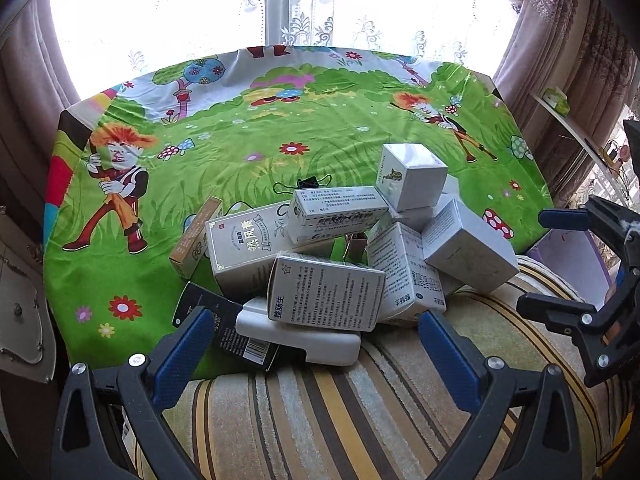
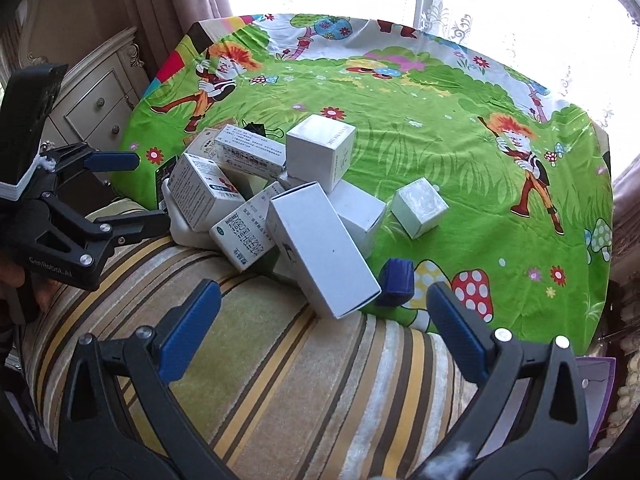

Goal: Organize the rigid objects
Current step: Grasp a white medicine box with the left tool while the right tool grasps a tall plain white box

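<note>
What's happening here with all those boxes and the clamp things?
A person holds a left gripper and a right gripper, both open and empty, over a striped mat. Ahead lies a jumbled pile of boxes, untouched as yet, on a cartoon cloth. One small white box and a blue cube sit apart.

About eleven boxes (image 1: 326,296), two binder clips (image 1: 310,182).

You are looking at matt paperboard boxes (image 1: 326,296) piled on a glossy, wrinkled printed cloth (image 1: 280,128) that is catching the window light, beside a plush striped fabric (image 2: 280,360) showing a soft, ribbed nap. Your fingers (image 1: 180,356) are showing blue textured rubbery pads on smooth black plastic arms with shiny metal rivets. A white plastic case (image 1: 296,336) is looking smooth and slightly satin.
</note>
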Motion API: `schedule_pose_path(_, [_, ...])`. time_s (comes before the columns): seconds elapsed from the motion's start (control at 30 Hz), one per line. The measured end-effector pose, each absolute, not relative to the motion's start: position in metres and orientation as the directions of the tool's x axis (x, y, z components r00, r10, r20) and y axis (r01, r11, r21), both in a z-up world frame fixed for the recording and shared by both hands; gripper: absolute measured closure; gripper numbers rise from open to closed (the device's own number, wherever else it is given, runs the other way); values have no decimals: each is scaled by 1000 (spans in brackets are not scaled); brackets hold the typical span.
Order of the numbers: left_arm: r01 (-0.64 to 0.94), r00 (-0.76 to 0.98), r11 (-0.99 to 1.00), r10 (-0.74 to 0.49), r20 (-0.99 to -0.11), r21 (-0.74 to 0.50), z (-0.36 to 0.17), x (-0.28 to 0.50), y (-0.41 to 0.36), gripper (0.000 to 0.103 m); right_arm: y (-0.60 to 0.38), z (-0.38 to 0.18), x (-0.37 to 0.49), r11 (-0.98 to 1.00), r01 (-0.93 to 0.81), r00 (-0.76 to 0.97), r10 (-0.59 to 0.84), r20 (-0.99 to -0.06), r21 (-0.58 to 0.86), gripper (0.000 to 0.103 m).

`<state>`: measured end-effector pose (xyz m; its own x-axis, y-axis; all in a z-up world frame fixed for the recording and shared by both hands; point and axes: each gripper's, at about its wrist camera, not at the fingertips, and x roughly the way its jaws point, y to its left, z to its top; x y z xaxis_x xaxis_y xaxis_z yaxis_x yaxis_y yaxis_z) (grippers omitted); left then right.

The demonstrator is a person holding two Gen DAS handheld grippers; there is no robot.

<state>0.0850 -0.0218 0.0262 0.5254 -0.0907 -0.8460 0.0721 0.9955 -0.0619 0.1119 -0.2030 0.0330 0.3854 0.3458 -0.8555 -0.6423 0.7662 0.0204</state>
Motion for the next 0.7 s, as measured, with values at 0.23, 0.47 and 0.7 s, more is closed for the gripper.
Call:
schedule_pose_path(0.23, [56, 509, 997, -78, -857, -57, 20, 96, -22, 0, -199, 19, 133, 739, -673, 353, 351, -867, 26, 2])
schedule_pose_path(0.47, [53, 497, 997, -73, -865, -53, 16, 102, -24, 0, -195, 9, 146, 712, -702, 323, 350, -879, 25, 14])
schedule_pose_path(0.7, [39, 488, 999, -52, -871, -38, 12, 109, -25, 0, -192, 4, 150, 689, -724, 292, 363, -885, 43, 26])
